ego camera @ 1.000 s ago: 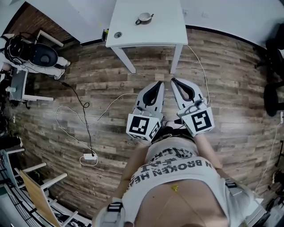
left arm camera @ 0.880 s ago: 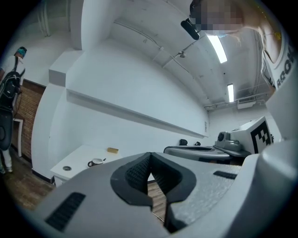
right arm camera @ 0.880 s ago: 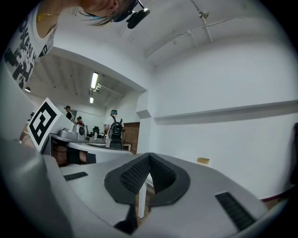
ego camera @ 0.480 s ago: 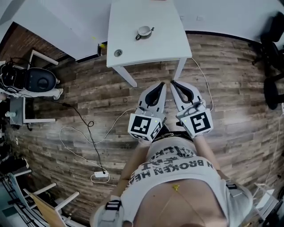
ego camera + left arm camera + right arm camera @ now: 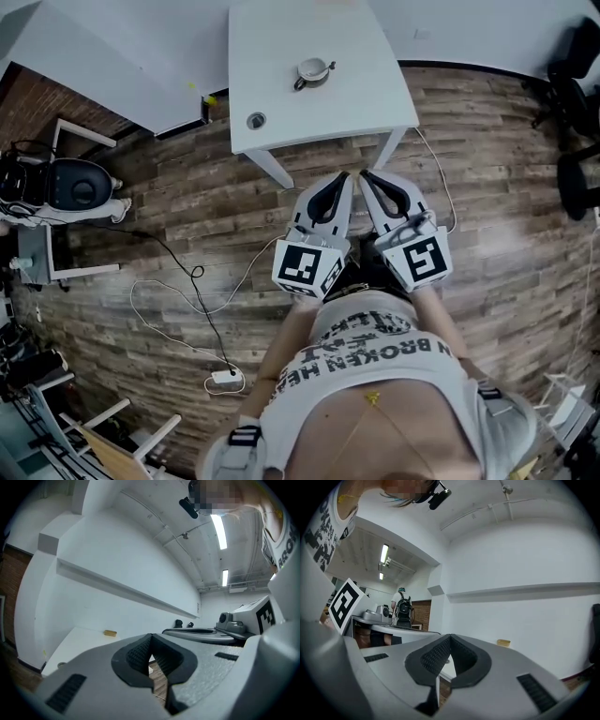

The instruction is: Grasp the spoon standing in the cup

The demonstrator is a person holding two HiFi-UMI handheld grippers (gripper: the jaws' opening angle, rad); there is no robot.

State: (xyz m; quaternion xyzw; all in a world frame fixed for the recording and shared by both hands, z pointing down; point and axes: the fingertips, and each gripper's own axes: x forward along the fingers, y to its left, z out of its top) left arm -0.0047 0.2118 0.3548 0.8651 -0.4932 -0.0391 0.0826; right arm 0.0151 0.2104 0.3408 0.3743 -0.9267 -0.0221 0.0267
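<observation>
A small white cup (image 5: 310,71) stands at the far middle of a white table (image 5: 309,117), with the spoon (image 5: 327,67) sticking out of it toward the right. My left gripper (image 5: 343,176) and right gripper (image 5: 365,173) are held side by side above the wooden floor, short of the table's near edge and pointing at it. Both are shut with nothing between the jaws. In the left gripper view, the left gripper (image 5: 151,637) has its pads meeting in front of the table (image 5: 75,644). The right gripper (image 5: 449,638) looks the same. The jaws hide the cup in both gripper views.
A round cap (image 5: 255,120) sits near the table's near-left corner. A small yellow block (image 5: 208,99) lies by the wall. Cables and a power adapter (image 5: 226,378) trail over the floor at left. Black chairs (image 5: 574,103) stand right, white equipment (image 5: 70,187) left. A person with a backpack (image 5: 402,606) stands far off.
The table and cup have slid lower and closer in the head view as the person walks toward them. Both grippers stay shut and side by side.
</observation>
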